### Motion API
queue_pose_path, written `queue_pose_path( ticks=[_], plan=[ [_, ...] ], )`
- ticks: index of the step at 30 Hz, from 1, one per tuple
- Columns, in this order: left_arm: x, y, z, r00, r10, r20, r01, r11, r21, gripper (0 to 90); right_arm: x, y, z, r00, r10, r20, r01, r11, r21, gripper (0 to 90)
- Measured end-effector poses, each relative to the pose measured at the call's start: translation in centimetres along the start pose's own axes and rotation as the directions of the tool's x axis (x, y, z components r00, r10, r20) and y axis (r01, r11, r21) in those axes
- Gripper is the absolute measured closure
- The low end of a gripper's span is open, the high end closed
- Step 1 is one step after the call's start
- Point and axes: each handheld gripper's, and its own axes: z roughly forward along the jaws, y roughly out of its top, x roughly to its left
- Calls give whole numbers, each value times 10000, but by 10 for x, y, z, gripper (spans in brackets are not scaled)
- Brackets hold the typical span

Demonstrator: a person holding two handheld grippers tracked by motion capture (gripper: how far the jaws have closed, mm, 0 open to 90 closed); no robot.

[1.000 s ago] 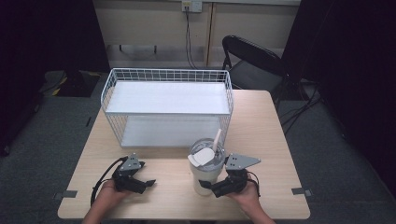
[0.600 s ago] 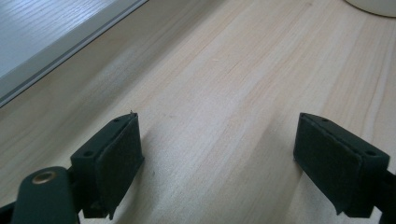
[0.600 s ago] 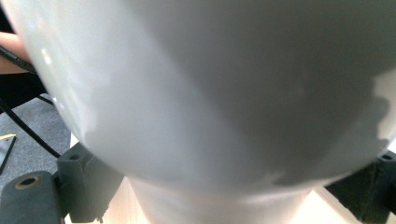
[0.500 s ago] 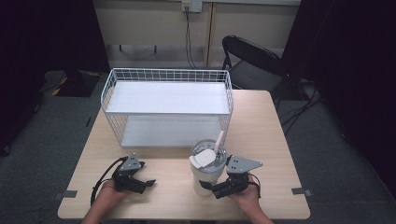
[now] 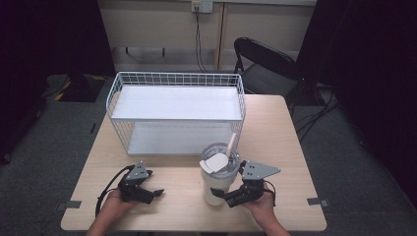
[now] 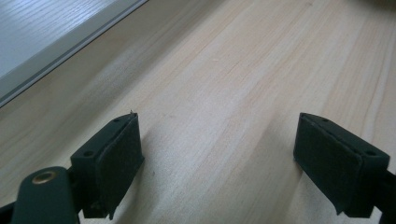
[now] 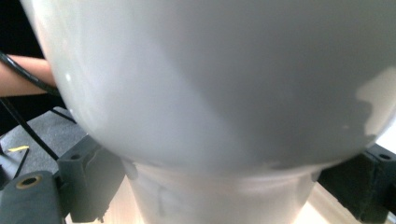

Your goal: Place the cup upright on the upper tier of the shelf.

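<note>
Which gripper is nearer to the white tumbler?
The right gripper: its jaws sit on both sides of the white tumbler, at its narrow base. The left gripper rests apart, open, over the bare table.

Tumbler (image 7: 210,93) top beyond the right gripper view's edge.

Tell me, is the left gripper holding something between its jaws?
No, in the left gripper view the left gripper has its jaws wide apart, with bare wooden table between them.
</note>
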Motion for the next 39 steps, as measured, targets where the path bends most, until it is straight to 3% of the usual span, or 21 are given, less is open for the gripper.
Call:
queue_pose_path(
  ticks=[12,39],
  plan=[
    [0,0,0,10000,-1,0,1,10000,-4,148,-7,24,-5,9998,181,-101,-184,9994,-292,95],
    [0,0,0,10000,-6,6,6,10000,-2,148,-24,85,-7,9991,392,-174,-398,9985,-387,96]
  ],
)
